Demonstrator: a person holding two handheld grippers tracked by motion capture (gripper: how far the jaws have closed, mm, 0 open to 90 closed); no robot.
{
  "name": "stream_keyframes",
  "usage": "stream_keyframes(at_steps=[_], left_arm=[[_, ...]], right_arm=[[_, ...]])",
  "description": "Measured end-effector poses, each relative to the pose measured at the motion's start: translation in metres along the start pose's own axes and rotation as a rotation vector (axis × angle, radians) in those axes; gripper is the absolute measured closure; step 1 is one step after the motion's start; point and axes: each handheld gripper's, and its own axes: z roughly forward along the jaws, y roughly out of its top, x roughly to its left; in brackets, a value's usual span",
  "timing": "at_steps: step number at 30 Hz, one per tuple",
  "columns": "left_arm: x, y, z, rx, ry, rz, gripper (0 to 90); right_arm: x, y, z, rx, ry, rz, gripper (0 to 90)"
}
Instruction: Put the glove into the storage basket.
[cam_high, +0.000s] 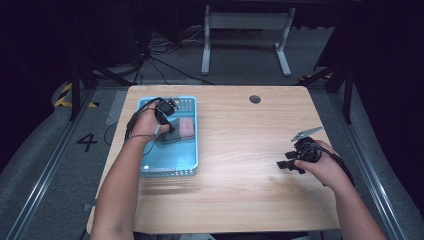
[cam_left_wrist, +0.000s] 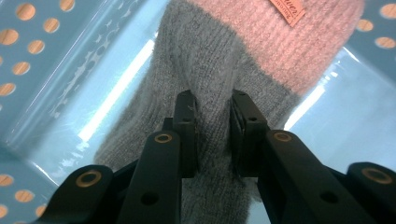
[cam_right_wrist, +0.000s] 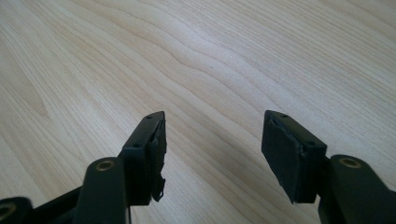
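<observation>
Down in the blue perforated basket (cam_high: 150, 165), the left gripper (cam_left_wrist: 212, 121) is working on a knitted sock (cam_left_wrist: 205, 70) that is grey along its length with a pink cuff at the end away from the fingers. The two black fingers (cam_left_wrist: 187, 126) are standing narrowly apart with a ridge of the grey knit bunched up between them, and their pads are lying against the wool on both sides, so they are pinching a fold of the sock. A small label (cam_left_wrist: 287, 9) is sitting on the pink part, beyond the fingertips and off to one side. The sock is lying on the basket's pale blue floor, with the hole-punched walls rising on either side of the fingers. From the high view, the left gripper (cam_high: 165, 112) is reaching into the basket's far half, and the sock (cam_high: 181, 131) is lying just past it.

Well apart from all this, the right gripper (cam_right_wrist: 212, 140) is resting over the bare wooden tabletop (cam_right_wrist: 224, 56), its fingers (cam_right_wrist: 289, 154) spread wide with nothing between them.
</observation>
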Motion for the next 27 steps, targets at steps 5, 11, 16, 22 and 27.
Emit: stream_keyframes(at_steps=[5,11,16,22,27], left_arm=[[0.001,0.000,0.001,0.000,-0.014,-0.039,61.4],[-0.006,-0.004,-0.014,-0.087,-0.032,-0.068,49.5],[-0.021,-0.010,-0.036,-0.164,-0.017,-0.068,46.8],[-0.046,-0.016,-0.065,-0.247,-0.021,-0.045,46.7],[-0.075,-0.021,-0.084,-0.291,-0.034,-0.007,46.2]], right_arm=[[0.000,0.000,-0.001,-0.002,-0.001,0.004,41.1],[-0.002,0.003,0.000,-0.007,0.000,0.000,40.8],[-0.003,0.011,0.001,-0.011,0.006,-0.021,40.7],[0.000,0.023,0.004,-0.014,0.012,-0.062,40.7],[0.000,0.017,0.007,-0.013,0.017,-0.086,41.0]])
